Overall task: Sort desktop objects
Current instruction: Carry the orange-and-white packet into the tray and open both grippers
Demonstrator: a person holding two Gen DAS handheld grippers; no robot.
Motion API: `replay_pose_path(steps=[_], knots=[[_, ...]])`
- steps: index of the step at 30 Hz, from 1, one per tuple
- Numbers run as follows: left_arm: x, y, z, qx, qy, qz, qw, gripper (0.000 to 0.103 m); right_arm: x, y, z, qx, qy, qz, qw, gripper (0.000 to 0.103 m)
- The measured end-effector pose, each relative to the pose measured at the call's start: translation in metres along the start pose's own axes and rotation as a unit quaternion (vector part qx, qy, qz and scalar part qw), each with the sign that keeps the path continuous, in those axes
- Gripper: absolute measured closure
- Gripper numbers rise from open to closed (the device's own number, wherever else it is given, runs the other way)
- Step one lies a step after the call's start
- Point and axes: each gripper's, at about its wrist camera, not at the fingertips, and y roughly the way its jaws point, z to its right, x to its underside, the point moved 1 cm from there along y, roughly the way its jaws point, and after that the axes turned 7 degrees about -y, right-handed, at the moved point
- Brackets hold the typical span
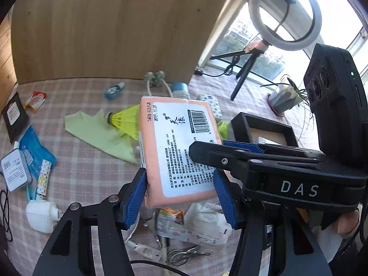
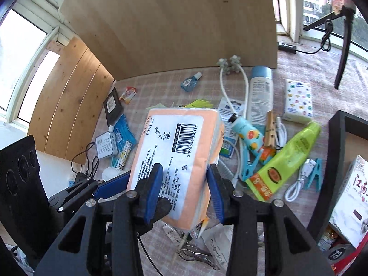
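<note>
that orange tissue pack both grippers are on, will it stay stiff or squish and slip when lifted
The tissue pack is probably soft: its side dents slightly where the right hand-held gripper pinches it. It likely weighs little for its size, hanging tilted above the table without sagging. The glossy wrapper could slip, though the left hand-held gripper also clamps its near end.

a pink checked tablecloth (image 1: 87, 174) is carrying a yellow shuttlecock (image 1: 124, 120), a green cloth (image 1: 96, 133), a white tin (image 1: 15, 172) and a charger (image 1: 42, 216).
</note>
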Motion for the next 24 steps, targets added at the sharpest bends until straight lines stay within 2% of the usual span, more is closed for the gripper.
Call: replay_pose_path(steps=[9, 16, 24], knots=[[0.000, 0.033, 0.122, 0.056, 0.091, -0.026, 0.9939, 0.048, 0.028, -0.094, 0.092, 0.064, 0.067, 0.055, 0.994, 0.064], [0.017, 0.067, 0.207, 0.109, 0.133, -0.064, 0.9830, 0.048, 0.061, -0.157, 0.164, 0.116, 0.121, 0.081, 0.982, 0.064], [0.036, 0.090, 0.285, 0.130, 0.188, -0.092, 0.9690, 0.048, 0.096, -0.205, 0.223, 0.159, 0.175, 0.097, 0.967, 0.064]])
